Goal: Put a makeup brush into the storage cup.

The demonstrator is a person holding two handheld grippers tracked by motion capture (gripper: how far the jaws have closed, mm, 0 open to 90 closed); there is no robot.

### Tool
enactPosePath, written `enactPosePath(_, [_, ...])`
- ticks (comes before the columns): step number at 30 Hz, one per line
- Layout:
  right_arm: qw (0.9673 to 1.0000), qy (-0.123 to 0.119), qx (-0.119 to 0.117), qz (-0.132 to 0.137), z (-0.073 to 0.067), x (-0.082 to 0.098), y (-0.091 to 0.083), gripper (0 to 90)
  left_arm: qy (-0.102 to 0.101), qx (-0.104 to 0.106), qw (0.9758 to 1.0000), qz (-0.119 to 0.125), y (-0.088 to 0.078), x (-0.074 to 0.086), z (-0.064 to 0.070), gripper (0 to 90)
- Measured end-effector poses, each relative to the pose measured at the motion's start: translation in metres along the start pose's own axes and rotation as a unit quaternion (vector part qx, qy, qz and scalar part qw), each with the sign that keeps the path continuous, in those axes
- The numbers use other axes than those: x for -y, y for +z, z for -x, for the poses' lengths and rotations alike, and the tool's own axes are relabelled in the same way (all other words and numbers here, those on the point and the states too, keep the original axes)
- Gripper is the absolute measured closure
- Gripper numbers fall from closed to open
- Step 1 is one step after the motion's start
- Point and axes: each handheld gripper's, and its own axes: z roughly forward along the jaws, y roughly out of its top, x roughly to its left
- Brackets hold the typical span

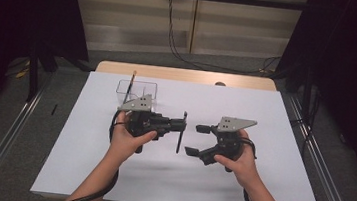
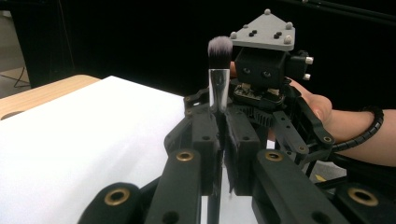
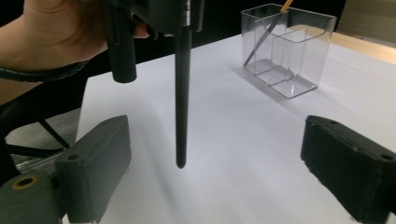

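Observation:
My left gripper (image 1: 182, 126) is shut on a makeup brush (image 1: 181, 137) and holds it upright above the white sheet. In the left gripper view the brush (image 2: 218, 88) rises between the jaws, with a silver ferrule and a grey-tipped dark head. Its black handle (image 3: 182, 98) hangs down in the right gripper view, its tip just above the sheet. My right gripper (image 1: 193, 139) stands open to the right of the brush, its jaws wide on either side of the handle and clear of it. The right gripper (image 2: 264, 70) also faces the left gripper's camera from behind the brush.
A clear plastic organiser (image 1: 137, 92) with compartments stands behind my left hand, with a thin stick (image 1: 131, 83) leaning in it. It sits at the upper right as the organiser (image 3: 287, 46) in the right gripper view. The white sheet (image 1: 257, 189) covers a wooden table (image 1: 184, 75).

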Motion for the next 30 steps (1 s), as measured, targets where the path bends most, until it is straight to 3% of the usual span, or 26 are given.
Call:
enactPosePath(8, [1.0, 0.001, 0.002, 0.005, 0.002, 0.001, -0.003, 3.0, 0.003, -0.002, 1.0, 0.002, -0.002, 0.0, 0.0, 83.8])
enactPosePath(30, [0.9999, -0.003, 0.012, 0.01, 0.006, 0.011, -0.012, 2.1, 0.006, -0.014, 0.9998, 0.01, -0.007, 0.002, -0.001, 83.9])
